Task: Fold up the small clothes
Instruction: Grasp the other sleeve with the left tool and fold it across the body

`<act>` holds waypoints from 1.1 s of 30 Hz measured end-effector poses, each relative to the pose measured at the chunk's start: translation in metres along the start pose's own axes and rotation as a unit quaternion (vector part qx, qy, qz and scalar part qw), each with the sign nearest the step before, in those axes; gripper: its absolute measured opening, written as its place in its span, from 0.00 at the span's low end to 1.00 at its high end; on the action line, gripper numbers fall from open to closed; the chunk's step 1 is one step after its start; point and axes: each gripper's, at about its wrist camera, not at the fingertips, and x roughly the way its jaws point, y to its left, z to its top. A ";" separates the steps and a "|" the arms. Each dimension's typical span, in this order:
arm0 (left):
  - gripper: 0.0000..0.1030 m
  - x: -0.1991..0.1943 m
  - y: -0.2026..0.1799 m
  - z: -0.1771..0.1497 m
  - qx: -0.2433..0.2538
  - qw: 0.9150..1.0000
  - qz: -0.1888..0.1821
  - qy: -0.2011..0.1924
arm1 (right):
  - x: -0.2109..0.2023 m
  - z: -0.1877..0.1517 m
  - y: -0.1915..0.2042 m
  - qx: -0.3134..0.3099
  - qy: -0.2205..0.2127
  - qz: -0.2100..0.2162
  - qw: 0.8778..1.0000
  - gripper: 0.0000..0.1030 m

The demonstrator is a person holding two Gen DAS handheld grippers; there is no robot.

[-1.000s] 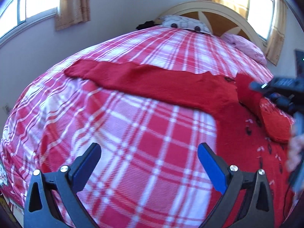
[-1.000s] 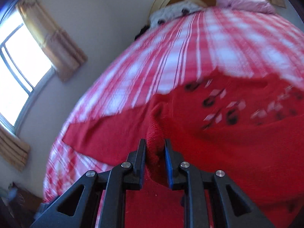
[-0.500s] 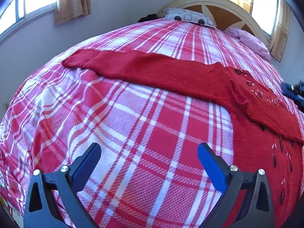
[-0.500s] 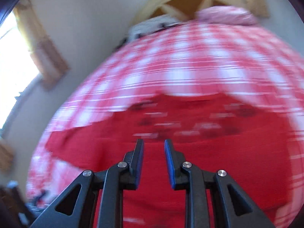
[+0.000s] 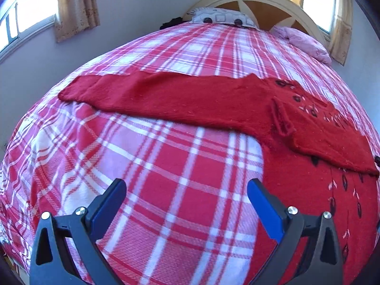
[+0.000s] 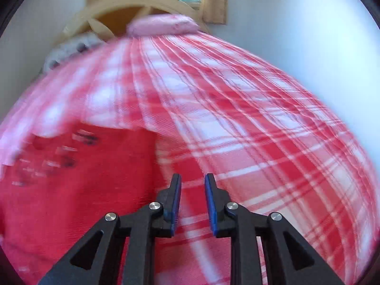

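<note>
A red knit sweater point(image 5: 296, 190) with black and white embroidery lies on the plaid bed. One long sleeve point(image 5: 166, 97) stretches out flat to the left. The other sleeve point(image 5: 332, 142) lies folded across the body. My left gripper point(image 5: 186, 199) is wide open and empty, hovering above the bedspread in front of the sweater. My right gripper point(image 6: 192, 190) has its jaws a narrow gap apart with nothing between them, above the bedspread just right of the sweater's edge point(image 6: 83, 190). The right wrist view is blurred.
The red, pink and white plaid bedspread point(image 5: 142, 166) covers the whole bed. A curved wooden headboard point(image 5: 261, 4), a patterned pillow point(image 5: 223, 19) and a pink pillow point(image 5: 306, 42) are at the far end. Walls and curtained windows point(image 5: 76, 4) surround the bed.
My right gripper let go of the sleeve it held, leaving it folded over the sweater's body, and swung right off the garment. The left gripper stayed open and nearly still.
</note>
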 end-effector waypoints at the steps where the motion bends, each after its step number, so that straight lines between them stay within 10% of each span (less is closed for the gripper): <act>1: 1.00 -0.001 0.006 0.002 -0.007 1.000 0.006 -0.005 | -0.008 -0.002 0.008 -0.002 0.000 0.047 0.999 0.21; 9: 1.00 0.004 0.110 0.039 -0.139 0.985 0.092 -0.051 | -0.023 -0.049 0.112 -0.157 0.004 0.184 0.970 0.35; 14: 0.99 0.022 0.170 0.073 -0.205 0.970 0.096 -0.085 | -0.011 -0.070 0.132 -0.188 0.018 0.157 0.969 0.42; 22: 0.84 0.105 0.215 0.105 -0.303 0.949 0.086 0.003 | -0.005 -0.070 0.131 -0.185 0.024 0.171 0.968 0.48; 26: 0.84 0.113 0.201 0.112 -0.266 0.956 0.127 -0.009 | -0.005 -0.071 0.136 -0.198 0.024 0.168 0.965 0.55; 31: 0.08 0.118 0.203 0.120 -0.246 0.962 0.113 -0.028 | -0.005 -0.072 0.138 -0.204 0.023 0.167 0.965 0.57; 33: 0.08 0.116 0.207 0.123 -0.258 0.963 0.078 -0.026 | -0.004 -0.072 0.137 -0.198 0.024 0.172 0.965 0.57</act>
